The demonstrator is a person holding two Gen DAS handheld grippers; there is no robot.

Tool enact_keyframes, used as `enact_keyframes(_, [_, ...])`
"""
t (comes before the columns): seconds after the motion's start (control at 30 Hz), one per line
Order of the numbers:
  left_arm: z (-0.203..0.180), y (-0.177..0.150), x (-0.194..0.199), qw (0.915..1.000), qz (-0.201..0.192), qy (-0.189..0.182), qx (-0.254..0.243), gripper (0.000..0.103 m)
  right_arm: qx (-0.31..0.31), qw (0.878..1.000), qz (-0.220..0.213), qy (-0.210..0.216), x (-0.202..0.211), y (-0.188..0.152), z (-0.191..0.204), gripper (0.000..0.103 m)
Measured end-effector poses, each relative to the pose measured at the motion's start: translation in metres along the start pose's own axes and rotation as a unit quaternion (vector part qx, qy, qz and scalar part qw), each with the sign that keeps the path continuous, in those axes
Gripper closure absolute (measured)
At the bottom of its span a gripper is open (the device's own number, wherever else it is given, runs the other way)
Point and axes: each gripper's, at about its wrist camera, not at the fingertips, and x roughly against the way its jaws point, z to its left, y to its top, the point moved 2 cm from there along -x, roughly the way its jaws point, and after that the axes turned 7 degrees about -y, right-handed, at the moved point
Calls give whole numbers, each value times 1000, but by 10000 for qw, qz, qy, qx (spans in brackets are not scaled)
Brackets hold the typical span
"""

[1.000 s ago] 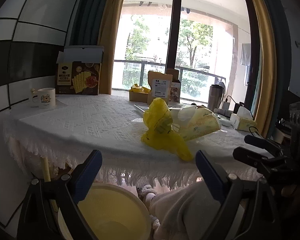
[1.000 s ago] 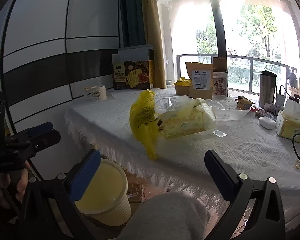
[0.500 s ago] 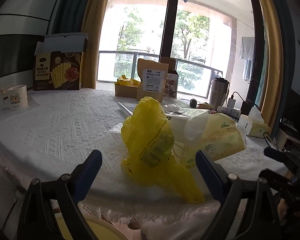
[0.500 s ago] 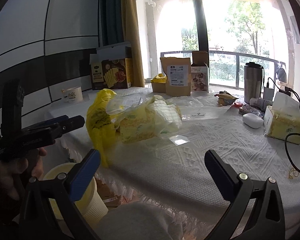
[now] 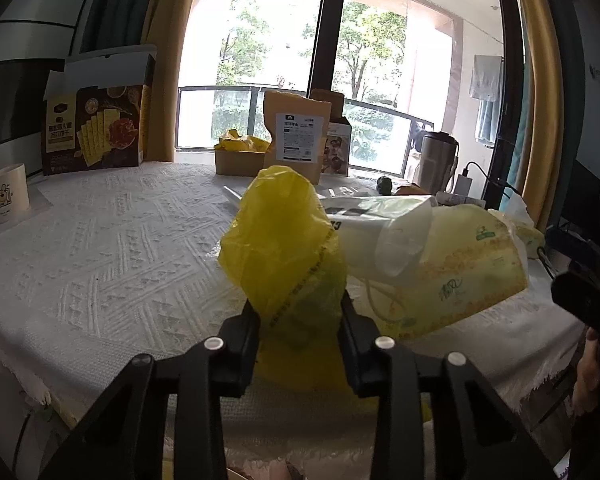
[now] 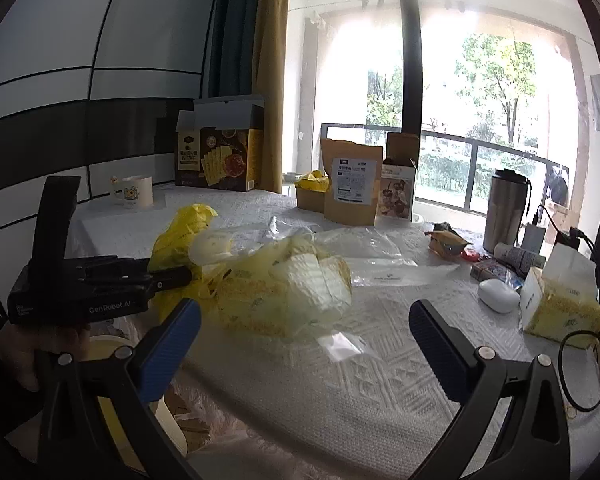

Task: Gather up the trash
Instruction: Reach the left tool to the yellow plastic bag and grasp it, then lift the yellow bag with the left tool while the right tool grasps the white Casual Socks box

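The table (image 5: pixel 100 264), under a white embossed cloth, is carrying everything. At its far left corner a cracker box (image 6: pixel 216 160) is standing with its flap up; its printed characters are too small to read. A kraft pouch (image 5: pixel 298 136) with a white label, also unreadable, is standing at the far edge by the window. The yellow bag (image 5: pixel 284 248) is sitting at the near edge, touching a tissue pack (image 5: pixel 452 264) with green writing that cannot be made out.

The left hand-held gripper (image 5: pixel 300 320) is pointing slightly downward and closing its jaws on the yellow bag's lower part, plastic bunching between the pads. In the right wrist view its black body is reading "GenRobot.AI", with a hand (image 6: pixel 24 344) gripping it from below. Only this view is showing the steel tumbler (image 6: pixel 506 208), a second tissue pack (image 6: pixel 560 304) at the right edge, a white earbud case (image 6: pixel 498 294) and a mug (image 6: pixel 134 196).

The right hand-held gripper (image 6: pixel 304 340) is hovering over the near edge, spread wide, holding nothing.
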Motion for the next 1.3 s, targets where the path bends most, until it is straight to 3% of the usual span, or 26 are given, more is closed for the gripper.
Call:
enact_keyframes(0.13, [6,-1,2,10000,-48,19,56,83,22,9998,-167,101,-5,18,17,0])
enact_keyframes(0.3, [22,-2,14,9995,-166,108,227,86,325,9989,-266,211,-16,36,46,0])
enact_keyframes(0.53, [47,-4,33,9980,-256,335,478,86,464,9977,0,484,-52,51,96,0])
enact_keyframes(0.83, [78,-4,66,9937,-446,736,724,86,731,9930,589,721,-112,28,145,1])
enact_keyframes(0.9, [81,-4,75,9928,-491,811,738,86,712,9917,745,773,-120,22,149,7])
enact_keyframes(1.0, [82,-5,87,9922,-516,897,697,86,622,9893,965,900,-124,13,150,29])
enact_keyframes(1.3, [74,-15,120,9921,-505,1006,551,86,928,9825,1423,758,-141,-4,159,33])
